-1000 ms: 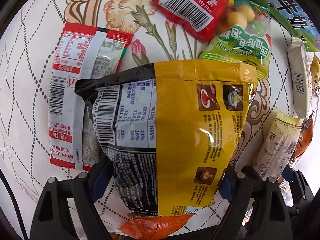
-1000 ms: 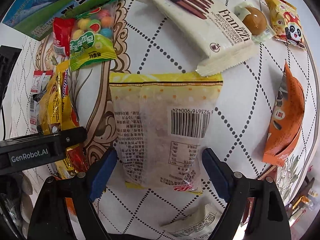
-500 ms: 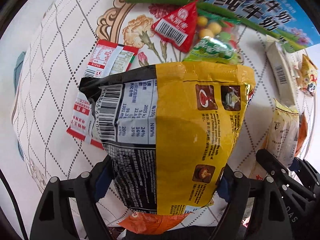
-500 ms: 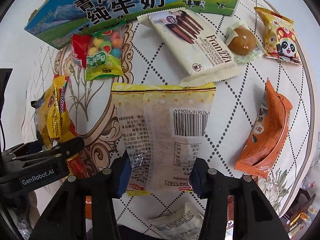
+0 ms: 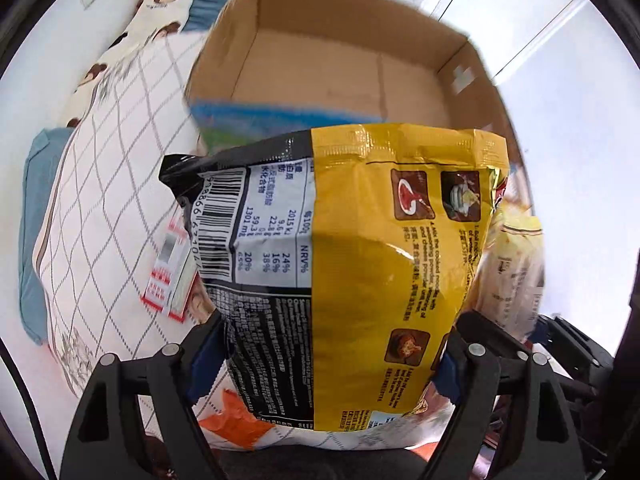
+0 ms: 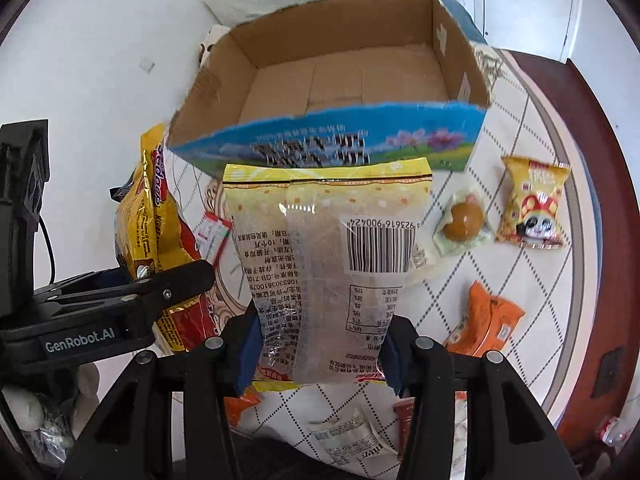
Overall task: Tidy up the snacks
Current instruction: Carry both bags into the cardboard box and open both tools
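My left gripper [image 5: 324, 364] is shut on a yellow and black noodle packet [image 5: 360, 264] and holds it up in front of an open cardboard box [image 5: 340, 72]. My right gripper [image 6: 320, 356] is shut on a pale yellow clear snack bag [image 6: 332, 256], raised just before the box [image 6: 340, 80], whose blue printed front wall faces me. The box looks empty inside. The left gripper with its noodle packet [image 6: 152, 240] shows at the left of the right wrist view. The right hand's pale bag [image 5: 516, 272] shows at the right of the left wrist view.
On the quilted tablecloth [image 6: 520, 300] lie a panda snack [image 6: 532, 204], a round brown sweet in a wrapper [image 6: 464, 220], an orange packet [image 6: 488, 316], a red and white sachet [image 5: 168, 280] and a small white packet [image 6: 344, 436]. A bear-print cushion [image 5: 132, 40] lies beyond the table.
Both grippers have lifted their packets off the table and tilted up toward the open box. The right gripper closed on the pale bag within the last second.
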### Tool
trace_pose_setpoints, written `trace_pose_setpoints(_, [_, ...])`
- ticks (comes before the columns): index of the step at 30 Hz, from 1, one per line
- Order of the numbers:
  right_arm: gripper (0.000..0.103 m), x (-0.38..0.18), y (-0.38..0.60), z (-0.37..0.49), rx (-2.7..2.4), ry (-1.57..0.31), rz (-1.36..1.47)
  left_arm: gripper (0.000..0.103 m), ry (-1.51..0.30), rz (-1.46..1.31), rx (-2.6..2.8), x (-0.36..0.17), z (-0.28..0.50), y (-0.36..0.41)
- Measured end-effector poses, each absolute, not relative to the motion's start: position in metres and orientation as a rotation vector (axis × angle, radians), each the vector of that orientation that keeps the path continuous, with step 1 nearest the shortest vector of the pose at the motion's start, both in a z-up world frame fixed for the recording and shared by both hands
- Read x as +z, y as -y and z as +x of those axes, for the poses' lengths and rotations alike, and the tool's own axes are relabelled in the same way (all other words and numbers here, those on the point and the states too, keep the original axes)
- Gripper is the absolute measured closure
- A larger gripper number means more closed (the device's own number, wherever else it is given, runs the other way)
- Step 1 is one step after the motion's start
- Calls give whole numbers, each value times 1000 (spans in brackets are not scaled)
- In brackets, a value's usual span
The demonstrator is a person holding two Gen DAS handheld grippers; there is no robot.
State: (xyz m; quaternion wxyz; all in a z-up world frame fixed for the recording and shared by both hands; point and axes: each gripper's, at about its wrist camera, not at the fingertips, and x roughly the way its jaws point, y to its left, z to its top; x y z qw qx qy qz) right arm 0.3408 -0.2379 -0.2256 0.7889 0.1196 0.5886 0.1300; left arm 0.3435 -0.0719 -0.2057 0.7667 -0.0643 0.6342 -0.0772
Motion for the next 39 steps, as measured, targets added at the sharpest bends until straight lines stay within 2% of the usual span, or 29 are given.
trace_pose_setpoints(6, [51, -173, 260, 396, 277, -1160, 283, 19, -1300, -162, -227, -126, 396, 65])
trace_pose_setpoints(10, [51, -159, 269, 451, 249, -1144, 263, 19, -1308, -116, -189, -126, 467, 70])
trace_pose_setpoints(14, [51, -182, 262, 519, 233, -1201, 236, 19, -1419, -95, -196, -163, 542, 64])
trace_pose_setpoints(20, [51, -229, 249, 595, 220, -1323, 240, 19, -1561, -21, -182, -219, 605, 79])
trace_pose_setpoints(26, [51, -265, 243, 632, 195, -1398, 209, 19, -1631, -21, -168, -259, 635, 89])
trace_pose_setpoints(33, [50, -281, 246, 648, 189, -1427, 192, 19, -1652, -20, -163, -263, 637, 109])
trace_pose_setpoints(34, [47, -285, 247, 651, 190, -1436, 191, 18, -1654, -11, -159, -266, 638, 110])
trace_pose_setpoints(37, [18, -288, 248, 654, 193, -1461, 165, 12, -1641, -1, -157, -268, 638, 109])
trace_pose_setpoints(39, [10, -284, 248, 652, 197, -1446, 136, 11, -1625, -20, -165, -264, 637, 108])
